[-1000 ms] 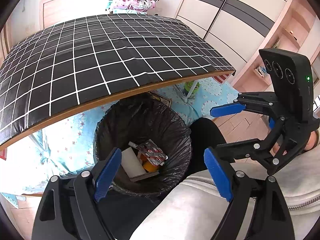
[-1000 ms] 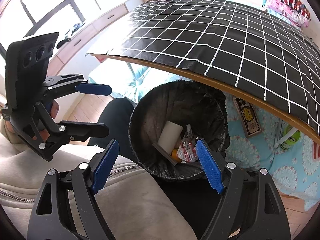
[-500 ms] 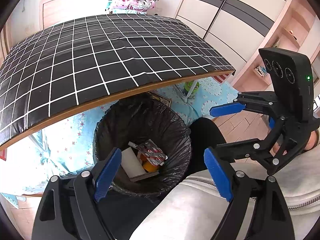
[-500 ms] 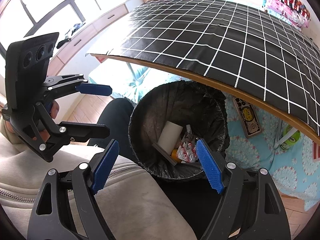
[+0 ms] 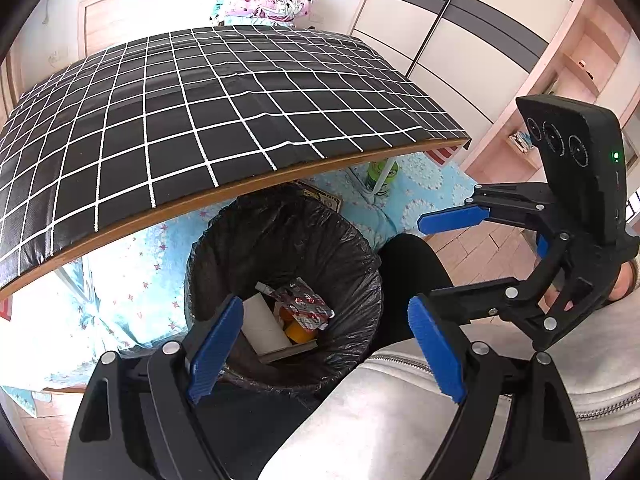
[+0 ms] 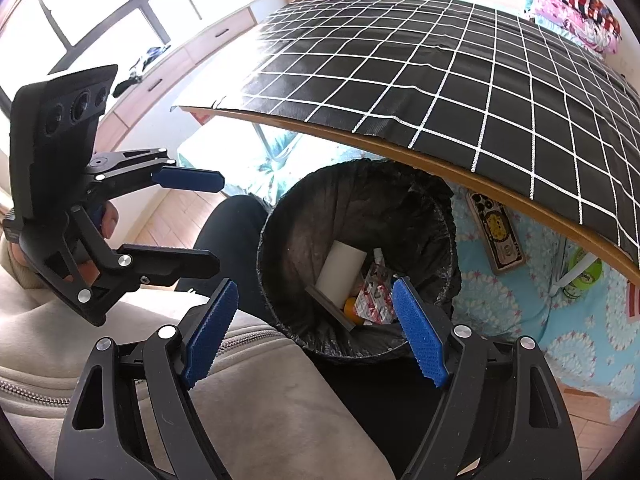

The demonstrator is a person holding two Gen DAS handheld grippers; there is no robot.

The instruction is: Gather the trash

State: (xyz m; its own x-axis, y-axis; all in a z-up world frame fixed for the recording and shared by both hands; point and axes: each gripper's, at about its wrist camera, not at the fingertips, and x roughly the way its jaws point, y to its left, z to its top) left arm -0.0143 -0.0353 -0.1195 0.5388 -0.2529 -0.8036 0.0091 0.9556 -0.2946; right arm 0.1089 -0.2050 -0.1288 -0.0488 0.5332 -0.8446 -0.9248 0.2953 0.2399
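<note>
So the trash is all sitting at the bottom of a round bin lined with a crinkly black plastic bag (image 5: 280, 236), which stands on the floor just under the near edge of a table covered with a black cloth with a white grid (image 5: 192, 120). Down in the bin there's a white cardboard-looking roll (image 5: 266, 326), lying on its side, a crumpled silver wrapper with red print (image 5: 306, 304) right next to it, a bit of something orange (image 5: 298, 330) poking out under the wrapper, and a flat grey-brown strip (image 5: 288, 354) along the near side of the pile. From the right wrist view it's the same heap: white roll (image 6: 340, 272), red and silver wrapper (image 6: 376, 296), orange bit (image 6: 351, 307). Can't really tell what the orange thing is.

Left gripper (image 5: 326, 354): its blue-padded fingers (image 5: 216, 344) are spread wide, nothing between them, not touching anything. It hangs above the near rim of the bin, tipped downward at it.

Right gripper (image 6: 314, 330): same deal, blue pads (image 6: 418, 338) well apart, holding nothing, pointing down over the bin and the person's pale zip-up top (image 6: 256, 400). Each gripper shows up in the other's camera too, off to the side, also empty with the jaws wide.

A black-clad leg (image 5: 408, 276) of the person sits right beside the bin. Under the table there's a light blue patterned mat (image 6: 560, 320) with a green bottle (image 6: 582, 276) and a flat printed card or box (image 6: 494, 236) lying on it.
</note>
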